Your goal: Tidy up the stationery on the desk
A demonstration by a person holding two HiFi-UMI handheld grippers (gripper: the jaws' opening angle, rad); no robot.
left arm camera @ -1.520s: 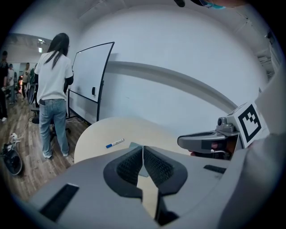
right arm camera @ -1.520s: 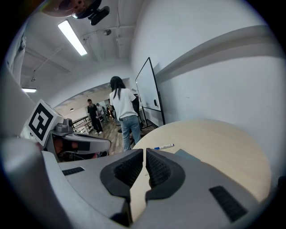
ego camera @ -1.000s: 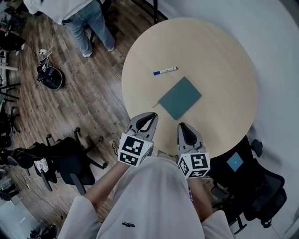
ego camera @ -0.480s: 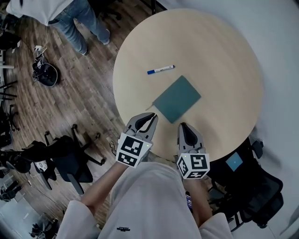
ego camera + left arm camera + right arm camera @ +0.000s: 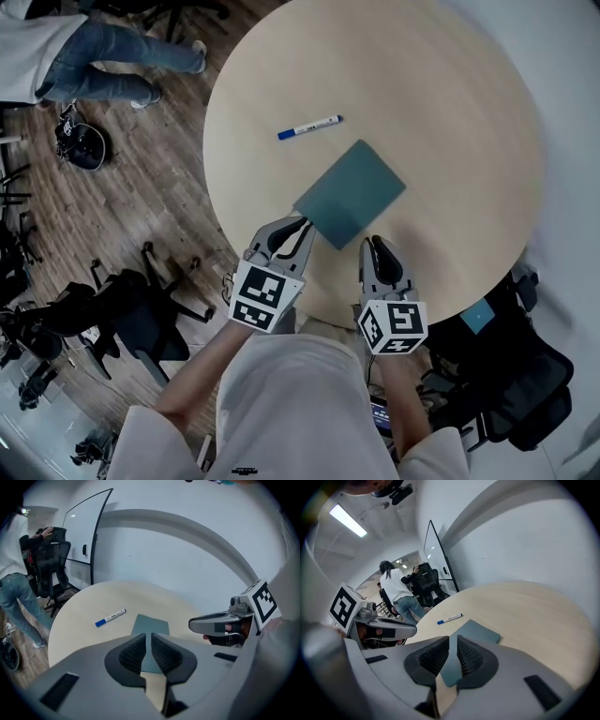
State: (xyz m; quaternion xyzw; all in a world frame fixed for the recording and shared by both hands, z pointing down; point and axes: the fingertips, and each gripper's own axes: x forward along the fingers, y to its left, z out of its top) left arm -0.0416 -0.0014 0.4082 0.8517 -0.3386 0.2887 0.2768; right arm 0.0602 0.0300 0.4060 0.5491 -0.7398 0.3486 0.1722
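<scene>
Left tongs [image 5: 304, 223] and right tongs [image 5: 375, 242], both pressed together and empty, hide the flat teal rectangular notebook's [image 5: 350, 193] near edge in their own views. Beyond the notebook, a blue-capped white marker pen [image 5: 309, 127] lies crosswise, cap pointing left.

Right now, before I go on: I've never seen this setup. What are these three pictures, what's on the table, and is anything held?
There is no robot: a person holds a hand-held gripper in each hand. The head view looks steeply down from a camera on the person's head, with the left hand-held gripper at left and the right hand-held gripper at right. The other two views come from a camera riding on each one, looking along its jaws. On the round table lie a pen and a teal notebook, apart from each other. Both pairs of jaws are shut, and nothing is held.
</scene>
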